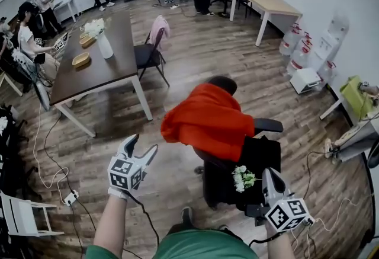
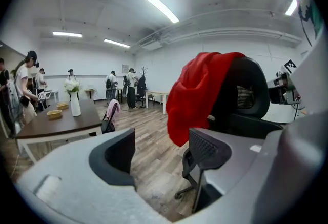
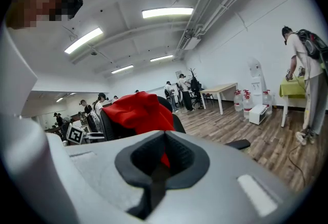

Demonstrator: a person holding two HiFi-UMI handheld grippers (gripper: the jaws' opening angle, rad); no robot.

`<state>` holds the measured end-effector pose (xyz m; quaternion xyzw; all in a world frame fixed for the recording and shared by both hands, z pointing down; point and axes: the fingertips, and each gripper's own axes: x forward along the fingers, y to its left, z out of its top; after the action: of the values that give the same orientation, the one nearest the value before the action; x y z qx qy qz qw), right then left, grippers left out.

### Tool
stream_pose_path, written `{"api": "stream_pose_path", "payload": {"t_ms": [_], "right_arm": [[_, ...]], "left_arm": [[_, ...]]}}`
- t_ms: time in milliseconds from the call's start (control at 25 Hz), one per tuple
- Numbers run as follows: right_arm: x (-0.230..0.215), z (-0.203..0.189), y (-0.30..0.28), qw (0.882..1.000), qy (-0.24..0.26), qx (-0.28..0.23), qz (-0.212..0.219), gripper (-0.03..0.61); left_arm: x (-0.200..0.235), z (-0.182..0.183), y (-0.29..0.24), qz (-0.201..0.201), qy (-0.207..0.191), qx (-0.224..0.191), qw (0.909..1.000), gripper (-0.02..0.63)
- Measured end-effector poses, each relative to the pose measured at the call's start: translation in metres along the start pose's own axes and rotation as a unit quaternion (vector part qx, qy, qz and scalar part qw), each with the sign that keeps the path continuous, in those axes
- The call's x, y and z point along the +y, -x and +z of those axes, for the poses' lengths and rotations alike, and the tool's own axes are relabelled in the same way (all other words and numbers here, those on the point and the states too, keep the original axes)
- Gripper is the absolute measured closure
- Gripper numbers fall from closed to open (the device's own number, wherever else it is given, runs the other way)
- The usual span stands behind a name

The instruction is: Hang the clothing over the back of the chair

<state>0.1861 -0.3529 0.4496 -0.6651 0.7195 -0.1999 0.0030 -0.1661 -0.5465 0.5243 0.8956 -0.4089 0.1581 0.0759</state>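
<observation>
My left gripper (image 1: 142, 146) stands wide open with nothing between its jaws. The red garment (image 1: 207, 118) lies ahead of it and off to its right, draped over the top of the black office chair (image 1: 260, 157) and not touching either of my tools. My right gripper (image 1: 267, 173) is closed, its pads meeting, and I see nothing caught in them. The garment sits ahead of it, beyond the seat.

I judge the hanging itself done and the step in hand to be the let-go and check. The next move calls for seeing that the cloth sits evenly, and nudging the heavier side only if it looks ready to slide.

The left gripper view shows what the others hide: a long fold hanging free down the side of the backrest. The right gripper view shows the cloth heaped on the top edge. Only the head view shows a small bunch of white flowers (image 1: 243, 178) just left of my right gripper.
</observation>
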Motion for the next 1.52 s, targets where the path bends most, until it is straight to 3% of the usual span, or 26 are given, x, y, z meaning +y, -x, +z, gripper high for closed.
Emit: {"api": "stream_pose_path", "payload": {"t_ms": [200, 320, 360, 440, 520, 760, 1000, 1520], "right_arm": [[-0.016, 0.011, 0.017, 1.0, 0.002, -0.009, 0.025, 0.584], [-0.022, 0.017, 0.032, 0.999, 0.004, -0.021, 0.039, 0.584], [-0.025, 0.017, 0.038, 0.999, 0.007, -0.024, 0.044, 0.584], [-0.031, 0.017, 0.05, 0.998, 0.013, -0.03, 0.054, 0.584], [-0.037, 0.019, 0.062, 0.997, 0.014, -0.038, 0.063, 0.584], [-0.063, 0.025, 0.106, 0.994, 0.036, -0.066, 0.073, 0.584], [-0.082, 0.027, 0.145, 0.992, 0.056, -0.08, 0.086, 0.584], [-0.116, 0.015, 0.207, 0.989, 0.076, -0.083, 0.097, 0.584]], "left_arm": [[-0.041, 0.009, 0.022, 0.022, 0.0, -0.01, 0.9997, 0.291], [-0.064, 0.026, 0.043, 0.058, 0.002, -0.035, 0.9977, 0.31], [-0.073, 0.033, 0.052, 0.075, 0.004, -0.048, 0.9961, 0.37], [-0.093, 0.048, 0.069, 0.105, 0.008, -0.073, 0.9918, 0.572], [-0.119, 0.064, 0.081, 0.115, 0.011, -0.095, 0.9887, 0.603], [-0.213, 0.099, 0.097, 0.103, -0.017, -0.133, 0.9857, 0.603], [-0.292, 0.096, 0.095, 0.086, -0.016, -0.135, 0.987, 0.603], [-0.363, 0.077, 0.113, 0.095, -0.013, -0.128, 0.9871, 0.603]]}}
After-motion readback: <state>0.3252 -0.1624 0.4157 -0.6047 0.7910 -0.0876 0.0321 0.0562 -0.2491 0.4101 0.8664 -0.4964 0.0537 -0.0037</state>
